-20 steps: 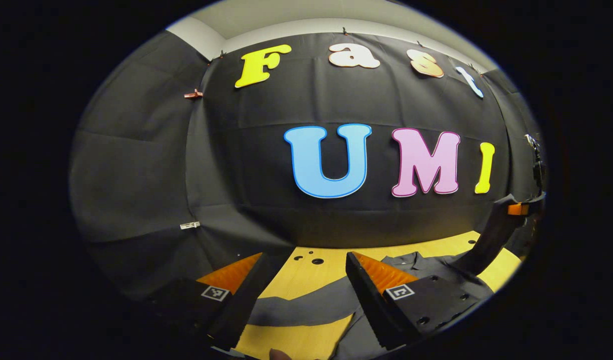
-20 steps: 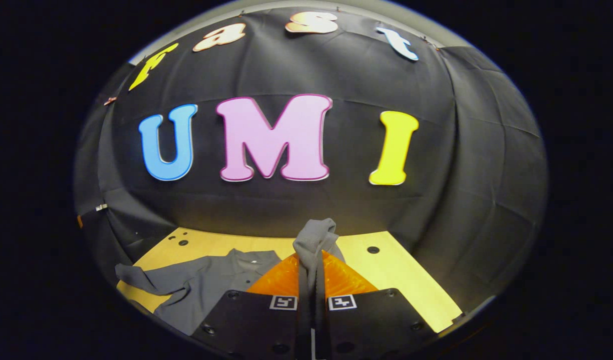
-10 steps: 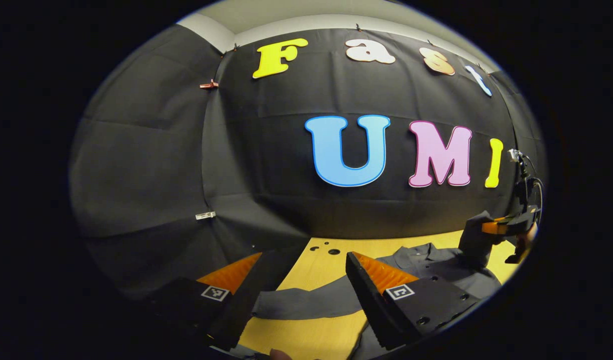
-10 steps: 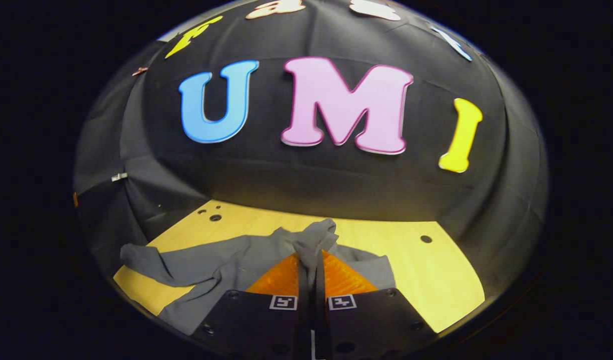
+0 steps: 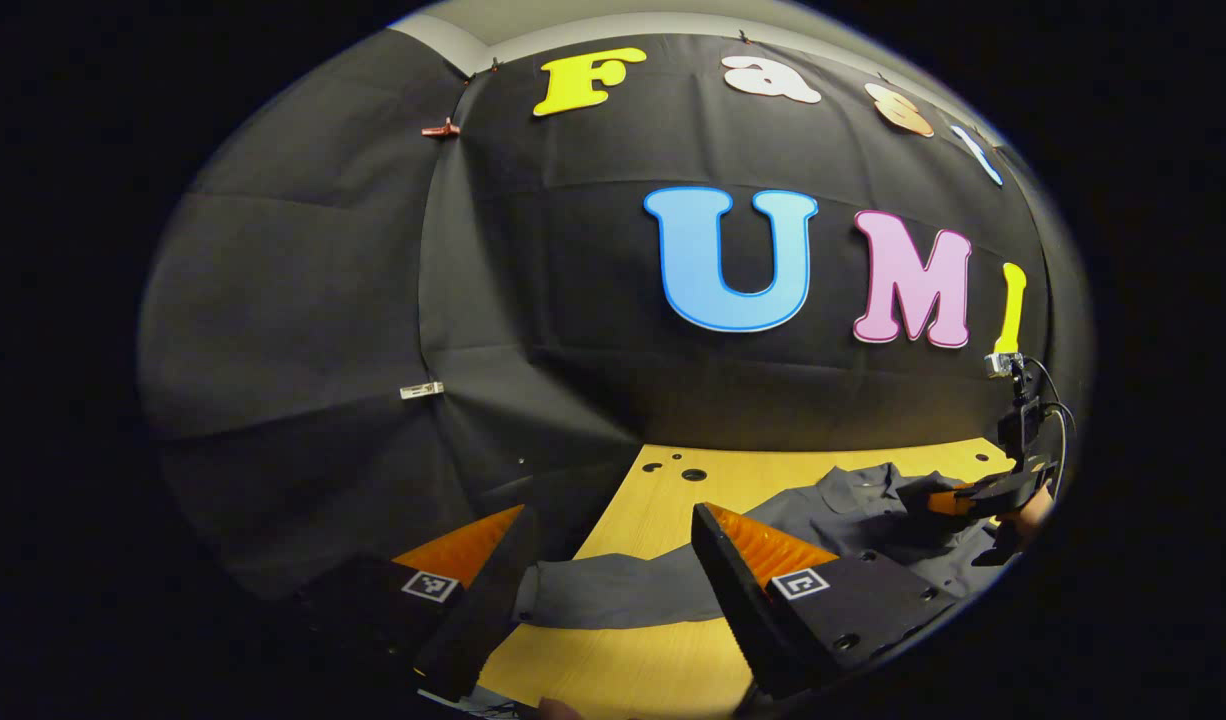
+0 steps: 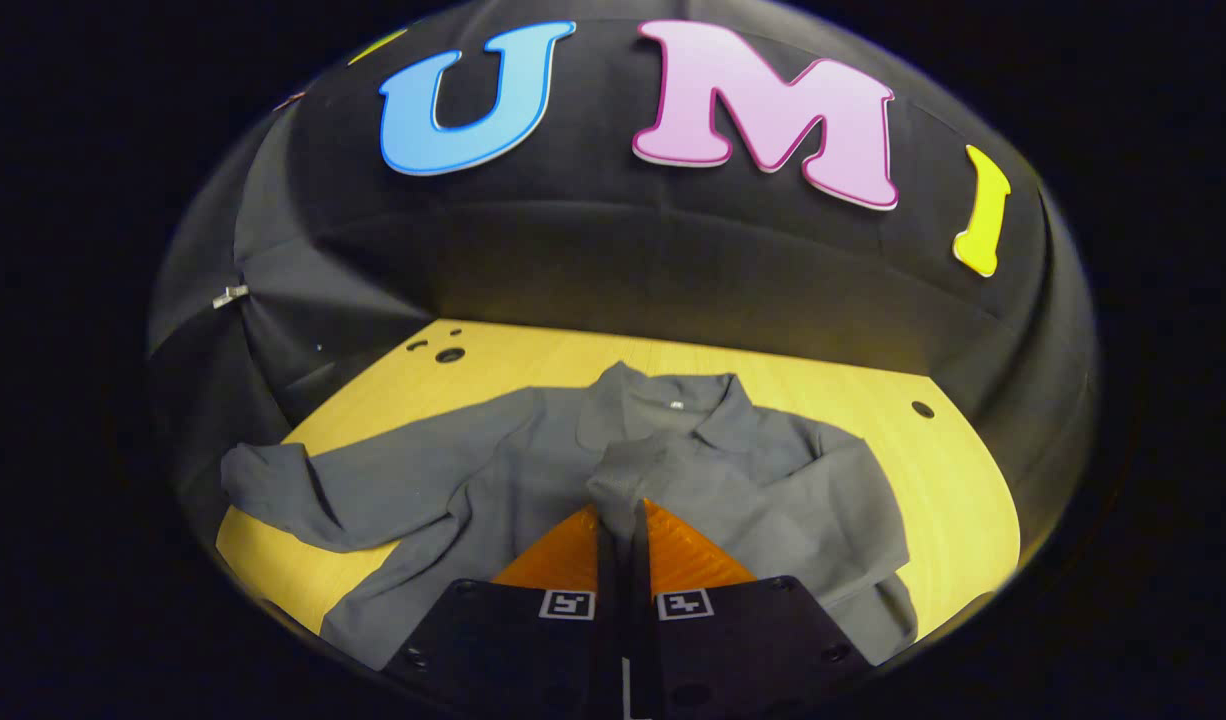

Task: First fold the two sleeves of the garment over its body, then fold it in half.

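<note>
Your yellow wooden table [image 6: 823, 400] carries the grey garment [image 6: 533, 470] spread across it, one sleeve [image 6: 303, 490] stretching toward nine o'clock.

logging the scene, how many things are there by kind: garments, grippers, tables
Garments: 1, a grey shirt with one sleeve folded over its body.
Grippers: 2, the right gripper shut on that sleeve, the left gripper open over the other sleeve.
Tables: 1, the wooden table.
Total: 4
</note>
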A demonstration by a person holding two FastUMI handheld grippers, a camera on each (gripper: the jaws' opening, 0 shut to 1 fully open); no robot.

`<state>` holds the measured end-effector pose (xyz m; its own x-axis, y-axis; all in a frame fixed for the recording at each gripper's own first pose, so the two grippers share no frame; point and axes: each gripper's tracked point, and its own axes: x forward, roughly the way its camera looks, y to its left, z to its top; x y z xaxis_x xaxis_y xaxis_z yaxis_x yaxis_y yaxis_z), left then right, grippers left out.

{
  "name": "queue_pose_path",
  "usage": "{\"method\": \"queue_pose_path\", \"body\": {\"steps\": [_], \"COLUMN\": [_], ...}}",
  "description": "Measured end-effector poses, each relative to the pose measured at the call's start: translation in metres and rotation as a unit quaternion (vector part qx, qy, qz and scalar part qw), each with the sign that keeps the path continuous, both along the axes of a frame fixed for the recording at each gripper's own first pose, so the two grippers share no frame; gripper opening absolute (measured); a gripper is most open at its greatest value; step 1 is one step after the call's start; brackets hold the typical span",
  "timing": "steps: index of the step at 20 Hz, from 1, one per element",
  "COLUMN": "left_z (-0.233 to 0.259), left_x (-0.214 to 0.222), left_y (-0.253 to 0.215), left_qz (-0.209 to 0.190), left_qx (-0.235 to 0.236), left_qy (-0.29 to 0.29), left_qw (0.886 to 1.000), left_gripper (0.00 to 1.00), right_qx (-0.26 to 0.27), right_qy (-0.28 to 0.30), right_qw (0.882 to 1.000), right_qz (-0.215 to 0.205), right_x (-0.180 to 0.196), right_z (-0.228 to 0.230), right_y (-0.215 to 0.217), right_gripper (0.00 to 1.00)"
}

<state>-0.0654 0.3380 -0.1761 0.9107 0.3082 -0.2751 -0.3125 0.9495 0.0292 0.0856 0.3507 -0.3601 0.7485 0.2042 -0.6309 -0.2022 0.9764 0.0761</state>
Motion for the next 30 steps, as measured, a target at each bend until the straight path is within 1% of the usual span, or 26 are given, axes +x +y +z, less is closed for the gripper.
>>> {"method": "queue_pose_path", "body": {"steps": [1,2,3,4,5,6,7,10,11,13,14,15,16,17,18,20,21,22,25,27,30], "left_z": [-0.007,-0.014,-0.02,-0.028,-0.034,-0.041,-0.049,-0.075,-0.084,-0.101,-0.11,-0.119,-0.127,-0.138,-0.147,-0.165,-0.175,-0.183,-0.212,-0.23,-0.253], "left_x": [0.003,0.003,0.004,0.005,0.006,0.007,0.009,0.013,0.015,0.018,0.02,0.023,0.026,0.029,0.033,0.037,0.037,0.039,0.04,0.041,0.044], "left_y": [0.006,0.013,0.021,0.027,0.033,0.038,0.043,0.056,0.06,0.066,0.068,0.069,0.07,0.07,0.071,0.071,0.072,0.073,0.078,0.079,0.083], "left_qz": [0.004,0.007,0.011,0.014,0.018,0.021,0.023,0.031,0.032,0.034,0.033,0.031,0.029,0.028,0.027,0.026,0.031,0.033,0.039,0.039,0.039], "left_qx": [-0.001,-0.002,-0.001,0.0,0.002,0.003,0.002,0.001,0.002,0.001,0.0,-0.002,-0.004,-0.004,-0.005,-0.007,-0.007,-0.008,-0.006,-0.01,-0.021], "left_qy": [0.002,0.005,0.008,0.012,0.016,0.019,0.024,0.04,0.047,0.06,0.066,0.071,0.078,0.084,0.092,0.112,0.122,0.132,0.165,0.187,0.214], "left_qw": [1.0,1.0,1.0,1.0,1.0,1.0,0.999,0.999,0.998,0.998,0.997,0.997,0.997,0.996,0.995,0.993,0.992,0.991,0.985,0.982,0.976], "left_gripper": [0.98,0.98,0.98,0.98,0.98,0.98,0.98,0.98,0.98,0.98,0.98,0.98,0.99,0.98,0.98,0.98,0.98,0.98,0.98,0.98,0.98], "right_qx": [-0.005,-0.011,-0.015,-0.017,-0.015,-0.015,-0.013,-0.002,0.0,0.006,0.015,0.027,0.037,0.048,0.061,0.082,0.09,0.098,0.101,0.084,0.08], "right_qy": [0.01,0.02,0.03,0.038,0.045,0.052,0.057,0.075,0.079,0.089,0.095,0.1,0.107,0.113,0.118,0.124,0.124,0.123,0.106,0.096,0.093], "right_qw": [1.0,1.0,0.999,0.999,0.999,0.999,0.998,0.997,0.996,0.995,0.994,0.993,0.992,0.99,0.988,0.984,0.983,0.983,0.986,0.99,0.992], "right_qz": [0.002,0.002,0.001,0.001,0.002,0.005,0.009,0.026,0.03,0.038,0.043,0.05,0.056,0.064,0.074,0.094,0.096,0.095,0.081,0.063,0.026], "right_x": [-0.002,-0.003,-0.007,-0.009,-0.012,-0.015,-0.016,-0.028,-0.03,-0.037,-0.042,-0.048,-0.054,-0.06,-0.065,-0.075,-0.078,-0.08,-0.081,-0.08,-0.083], "right_z": [-0.009,-0.019,-0.026,-0.032,-0.037,-0.04,-0.042,-0.048,-0.051,-0.055,-0.055,-0.055,-0.055,-0.054,-0.051,-0.042,-0.037,-0.03,-0.013,-0.009,-0.004], "right_y": [0.005,0.008,0.012,0.015,0.02,0.024,0.028,0.044,0.047,0.056,0.063,0.071,0.077,0.084,0.091,0.1,0.1,0.097,0.074,0.043,-0.001], "right_gripper": [0.08,0.11,0.21,0.14,0.15,0.19,0.2,0.33,0.42,0.46,0.51,0.49,0.65,0.68,0.74,0.83,0.86,0.92,0.92,0.92,0.92]}}
